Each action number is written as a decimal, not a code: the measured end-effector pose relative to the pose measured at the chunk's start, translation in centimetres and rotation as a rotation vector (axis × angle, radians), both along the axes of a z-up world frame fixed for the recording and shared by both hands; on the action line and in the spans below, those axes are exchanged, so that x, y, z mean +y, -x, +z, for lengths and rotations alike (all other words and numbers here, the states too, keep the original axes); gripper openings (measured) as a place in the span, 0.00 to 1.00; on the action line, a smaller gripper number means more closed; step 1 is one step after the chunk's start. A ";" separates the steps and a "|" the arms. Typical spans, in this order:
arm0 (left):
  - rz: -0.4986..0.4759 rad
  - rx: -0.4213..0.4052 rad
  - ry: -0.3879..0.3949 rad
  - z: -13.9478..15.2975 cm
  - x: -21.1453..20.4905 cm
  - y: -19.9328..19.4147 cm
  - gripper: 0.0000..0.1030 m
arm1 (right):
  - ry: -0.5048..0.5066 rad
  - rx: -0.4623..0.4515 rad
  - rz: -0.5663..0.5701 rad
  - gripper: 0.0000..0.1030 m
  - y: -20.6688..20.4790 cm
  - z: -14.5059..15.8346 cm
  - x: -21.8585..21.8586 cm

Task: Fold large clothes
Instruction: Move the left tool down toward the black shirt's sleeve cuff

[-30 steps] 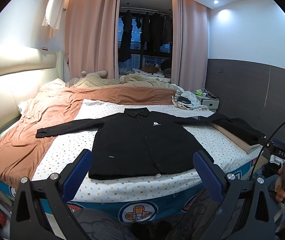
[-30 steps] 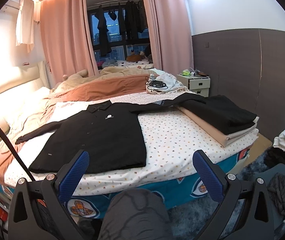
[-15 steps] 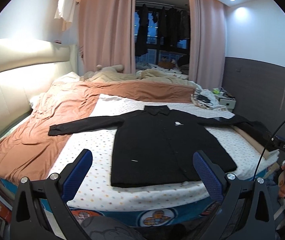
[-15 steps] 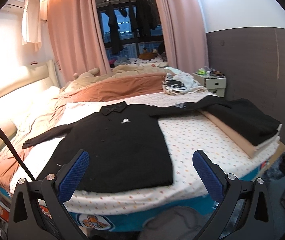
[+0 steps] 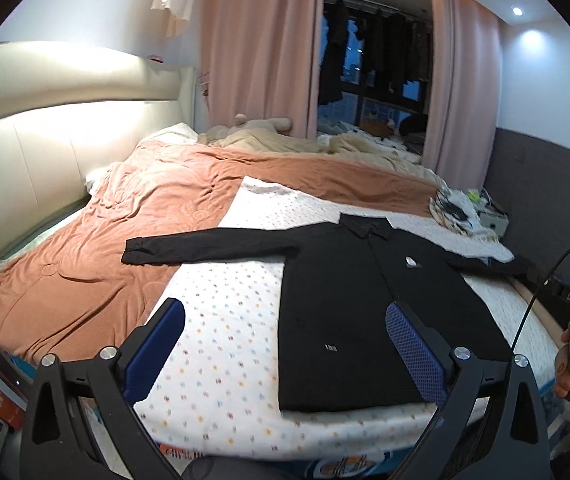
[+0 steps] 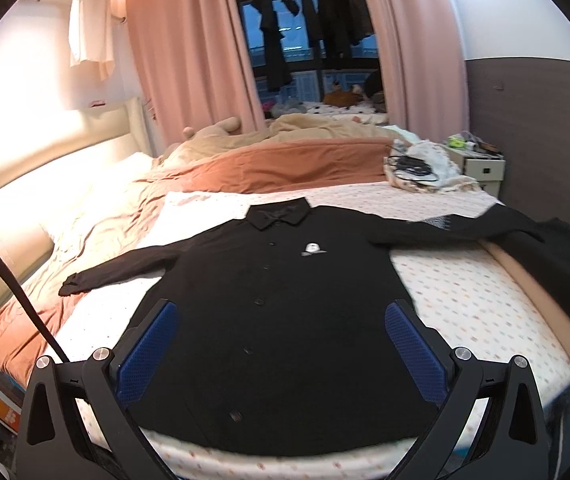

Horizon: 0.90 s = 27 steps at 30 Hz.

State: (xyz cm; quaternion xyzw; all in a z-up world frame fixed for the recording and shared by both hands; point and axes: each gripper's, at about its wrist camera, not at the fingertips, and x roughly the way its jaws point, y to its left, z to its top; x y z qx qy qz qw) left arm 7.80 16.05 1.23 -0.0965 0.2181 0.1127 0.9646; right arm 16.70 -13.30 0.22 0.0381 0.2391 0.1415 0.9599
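A black long-sleeved shirt (image 5: 365, 304) lies flat and face up on the dotted white sheet, collar far, sleeves spread left and right. It also shows in the right wrist view (image 6: 277, 320). My left gripper (image 5: 285, 344) is open and empty above the sheet near the shirt's lower left hem. My right gripper (image 6: 281, 348) is open and empty above the shirt's lower front. The shirt's right sleeve (image 6: 465, 228) reaches onto a pile of folded clothes.
An orange-brown blanket (image 5: 85, 256) covers the bed's left and far side. Folded dark and beige clothes (image 6: 557, 264) lie at the bed's right edge. A nightstand (image 6: 481, 168) and a heap with cables (image 6: 417, 168) stand far right. The padded headboard (image 5: 25, 152) runs along the left.
Both grippers have moved forward and higher over the bed, so the shirt looks larger. The left view has swung left. The shirt has not moved.
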 end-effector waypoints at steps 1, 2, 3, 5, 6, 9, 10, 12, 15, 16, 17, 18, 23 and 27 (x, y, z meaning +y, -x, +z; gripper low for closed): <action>0.003 -0.002 0.005 0.0 0.4 -0.3 1.00 | 0.004 0.005 0.010 1.00 -0.7 -0.1 0.1; 0.010 0.002 0.009 0.0 1.0 -0.9 1.00 | 0.008 0.007 0.016 1.00 -1.3 0.0 0.3; 0.020 0.009 0.013 -0.1 1.6 -1.7 1.00 | 0.013 0.011 0.026 1.00 -2.1 -0.1 0.5; 0.032 0.021 0.020 -0.2 2.7 -3.0 1.00 | 0.024 0.019 0.042 1.00 -3.4 0.1 1.0; 0.037 0.027 0.022 -0.2 3.1 -3.6 1.00 | 0.028 0.025 0.052 1.00 -4.2 0.1 1.2; 0.065 0.038 0.027 -0.2 4.8 -5.2 1.00 | 0.030 0.033 0.077 1.00 -6.3 0.7 2.3; 0.074 0.040 0.034 -0.2 5.5 -5.8 1.00 | 0.029 0.044 0.088 1.00 -7.2 0.8 2.4; 0.089 0.045 0.042 -0.2 6.7 -6.8 1.00 | 0.029 0.057 0.106 1.00 -8.8 1.1 3.2; 0.115 0.059 0.043 -0.3 8.7 -8.5 1.00 | 0.040 0.077 0.139 1.00 -11.2 1.5 4.3; 0.125 0.066 0.050 -0.4 9.5 -9.0 1.00 | 0.048 0.084 0.152 1.00 -12.0 1.6 4.7; 0.136 0.073 0.063 -0.6 10.3 -9.6 1.00 | 0.056 0.086 0.160 1.00 -12.8 1.8 5.3; 0.146 0.076 0.073 -0.7 11.0 -10.0 1.00 | 0.067 0.090 0.175 1.00 -13.6 1.9 5.8; 0.193 0.086 0.157 -1.8 15.3 -12.0 0.99 | 0.119 0.096 0.226 1.00 -17.2 2.2 8.2; 0.253 0.098 0.258 -3.6 19.3 -13.3 0.89 | 0.132 0.108 0.263 1.00 -19.1 1.9 9.1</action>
